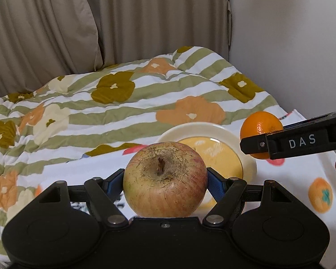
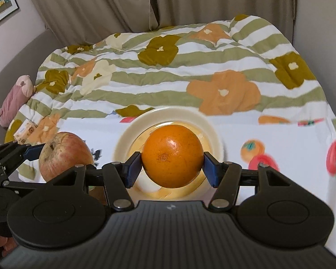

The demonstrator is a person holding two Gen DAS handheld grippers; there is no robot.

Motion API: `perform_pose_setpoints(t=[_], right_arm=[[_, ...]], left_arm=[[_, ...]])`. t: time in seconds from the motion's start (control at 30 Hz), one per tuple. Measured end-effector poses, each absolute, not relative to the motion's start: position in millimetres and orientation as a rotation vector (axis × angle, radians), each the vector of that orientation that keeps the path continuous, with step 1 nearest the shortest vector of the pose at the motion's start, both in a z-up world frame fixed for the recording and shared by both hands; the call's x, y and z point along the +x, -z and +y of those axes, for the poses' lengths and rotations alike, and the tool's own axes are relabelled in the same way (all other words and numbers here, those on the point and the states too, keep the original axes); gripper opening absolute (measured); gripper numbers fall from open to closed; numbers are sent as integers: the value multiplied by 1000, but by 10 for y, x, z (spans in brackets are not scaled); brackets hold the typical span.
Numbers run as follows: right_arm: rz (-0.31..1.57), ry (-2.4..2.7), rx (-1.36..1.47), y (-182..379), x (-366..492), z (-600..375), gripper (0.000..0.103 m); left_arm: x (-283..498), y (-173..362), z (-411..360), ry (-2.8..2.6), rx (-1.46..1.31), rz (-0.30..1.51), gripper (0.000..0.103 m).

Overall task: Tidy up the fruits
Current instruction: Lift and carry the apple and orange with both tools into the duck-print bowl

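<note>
Beige curtains (image 1: 56, 27) hang behind a bed spread with a striped flower quilt (image 1: 114, 94), and over its near part lies a white cloth (image 2: 280, 134) printed with fruit. On that cloth sits a cream plate (image 1: 250, 159) with a yellow centre, bare so far as I can see.

At lower centre of the left wrist view, the left gripper (image 1: 165, 180) is clamped on an apple (image 1: 165, 179), stem up, blue pads pressed to both flanks and the fruit clear of the cloth. At right in that view, the right gripper (image 2: 172, 158) pinches an orange (image 2: 172, 155), which in its own view hangs directly in front of the plate.

Both fruits look to be in carriage toward the plate, so the step in hand is delivery rather than pickup. Next, I'd judge, each must be lowered onto the plate before its jaws part, one beside the other, since round fruit could roll off that shallow rim onto the soft bedding.
</note>
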State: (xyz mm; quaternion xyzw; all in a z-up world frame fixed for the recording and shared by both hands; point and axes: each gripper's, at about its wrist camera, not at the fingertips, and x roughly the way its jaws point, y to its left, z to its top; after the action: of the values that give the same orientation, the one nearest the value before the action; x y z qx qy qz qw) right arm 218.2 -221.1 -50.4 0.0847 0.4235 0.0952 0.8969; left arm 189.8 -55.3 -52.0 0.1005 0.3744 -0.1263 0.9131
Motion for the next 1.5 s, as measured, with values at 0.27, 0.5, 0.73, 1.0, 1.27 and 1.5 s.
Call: perform_pose_setpoints(t=[0.27,0.5,0.73,1.0,1.27,1.5], right_arm=[[895,-239,138,770,2776,-2459,74],[934,-269,135,1025,3064,-2526,74],[952,-282,138,1140,3141,-2563,74],[950,-296,139,1162,3149,-2569,74],[949,-371,76,1150,3146,-2472,74],[943,-429,-105,1277,3130,-2209,74]], left_arm=[[2479,908,-936,250,244,802,79],[2805,1253,-1111,235,310,825,79],[2952,1435,-1239,219,364,847,79],[2921,1324,-1266,235,399,796,90],[2742,1153,-1147,241,395,794,94],[2621,1140,-975,193,316,876,94]])
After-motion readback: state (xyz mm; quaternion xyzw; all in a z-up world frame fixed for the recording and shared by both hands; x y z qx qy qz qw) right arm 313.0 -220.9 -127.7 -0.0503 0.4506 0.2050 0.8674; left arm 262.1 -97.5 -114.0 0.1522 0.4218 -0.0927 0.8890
